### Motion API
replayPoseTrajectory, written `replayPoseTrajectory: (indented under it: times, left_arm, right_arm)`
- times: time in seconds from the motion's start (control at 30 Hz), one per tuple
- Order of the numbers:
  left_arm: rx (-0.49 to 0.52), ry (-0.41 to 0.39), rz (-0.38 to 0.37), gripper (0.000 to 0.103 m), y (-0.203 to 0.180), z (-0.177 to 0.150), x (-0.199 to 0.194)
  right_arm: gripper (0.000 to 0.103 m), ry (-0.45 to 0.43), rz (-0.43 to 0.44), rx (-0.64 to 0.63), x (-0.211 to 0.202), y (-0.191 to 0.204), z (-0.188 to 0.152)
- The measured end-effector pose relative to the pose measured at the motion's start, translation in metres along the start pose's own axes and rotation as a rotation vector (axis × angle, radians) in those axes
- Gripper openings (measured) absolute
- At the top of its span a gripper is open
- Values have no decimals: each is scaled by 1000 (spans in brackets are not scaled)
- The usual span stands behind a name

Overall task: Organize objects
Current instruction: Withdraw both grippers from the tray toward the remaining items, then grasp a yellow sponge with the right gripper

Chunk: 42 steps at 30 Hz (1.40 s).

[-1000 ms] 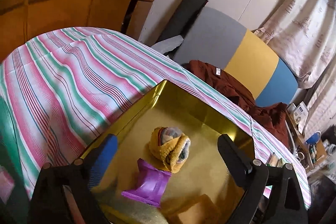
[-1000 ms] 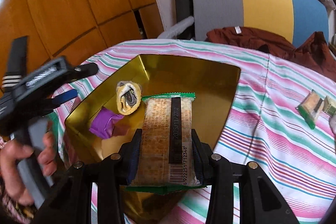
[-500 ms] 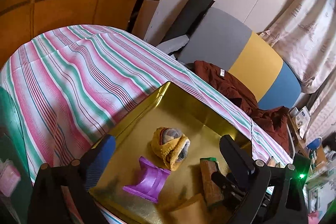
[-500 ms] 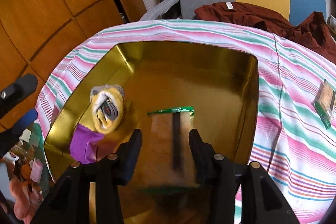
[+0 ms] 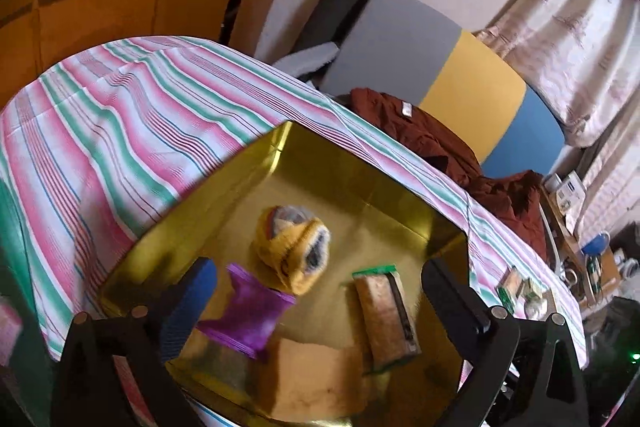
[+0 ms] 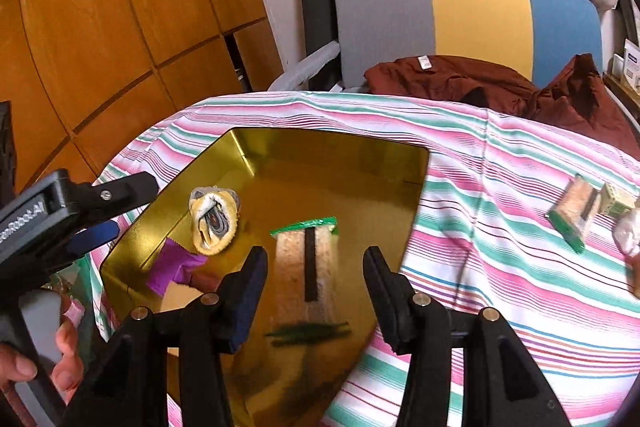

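Observation:
A gold tray (image 5: 360, 163) on the striped tablecloth holds a rolled yellow sock bundle (image 5: 292, 251), a purple piece (image 5: 248, 315) and a green-edged cracker packet (image 5: 386, 311). My left gripper (image 5: 318, 269) hovers over the tray's near-left side, its jaws opening wide with nothing gripped. My right gripper (image 6: 316, 255) stands open above the tray (image 6: 320, 151). The cracker packet (image 6: 288, 275) lies flat on the tray floor beneath it, free of the pads. The sock bundle (image 6: 214, 223) and purple piece (image 6: 172, 267) lie to its left, near the left gripper (image 6: 130, 207).
On the tablecloth (image 6: 500, 267) to the right lie another cracker packet (image 6: 576, 211) and a small box (image 6: 618, 199). A tan flat piece (image 5: 312, 375) sits at the tray's near end. Behind the table stand a grey, yellow and blue chair (image 6: 460, 15) and a brown garment (image 6: 480, 79). A hand (image 6: 24, 367) holds the left gripper.
The right gripper let go of the cracker packet, which now lies in the tray, and its jaws spread apart. The left jaws widened a little over the tray.

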<state>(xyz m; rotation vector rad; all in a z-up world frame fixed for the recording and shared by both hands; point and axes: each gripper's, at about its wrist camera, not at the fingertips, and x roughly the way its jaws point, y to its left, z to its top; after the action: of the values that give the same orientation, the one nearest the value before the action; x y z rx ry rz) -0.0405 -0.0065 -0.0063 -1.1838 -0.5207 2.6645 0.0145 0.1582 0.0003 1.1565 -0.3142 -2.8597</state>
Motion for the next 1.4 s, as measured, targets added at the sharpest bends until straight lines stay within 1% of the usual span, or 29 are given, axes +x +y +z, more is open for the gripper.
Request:
replayPoseTrajectory:
  times: [0.17,0.43,0.57,0.73,0.8,0.93,1.1,1.2,1.3,1.33,1.37,1.4]
  left_arm:
    - [52,20,-30,103,-18,-11,1]
    - [163,88,-114,103,-54,-34,4]
    - [219,114,-149,103,-71,-45,4]
    - [321,115,-196,103,-97,-65,-2]
    - [370,117,-224,103,-109,-74,-5]
    - [458,147,-281,103,-129,-95,-9]
    - [534,187,-329,103,-147,-121,-10]
    - [559,203,-336,103,-153,-133,-10]
    - [556,222,-338,103,-155,-141,-9]
    - [550,228,-335,103,-155,-142,-8]
    - [542,234,-334,103,-155,-143,-8]
    - [532,241,-331,103,-155,-144,-7]
  right_arm:
    - [50,-16,-30,19,-15,-16,-7]
    - [50,15,-89,111,-23,-57,-30]
    - [50,18,-124,128,-28,-75,-40]
    - [50,24,-193,162,-44,-103,-59]
    - [50,27,-222,204,-52,-120,-69]
    - [50,24,-302,295,-74,-160,-90]
    - [50,4,-390,400,-100,-205,-110]
    - [50,-9,-421,457,-111,-230,-116]
    - [51,-45,-446,473,-118,-248,-112]
    - [53,-58,-447,474,-119,-251,-110]
    - [60,-79,-448,470,-120,-256,-105]
    - [63,-93,-455,464,-119,-260,-100]
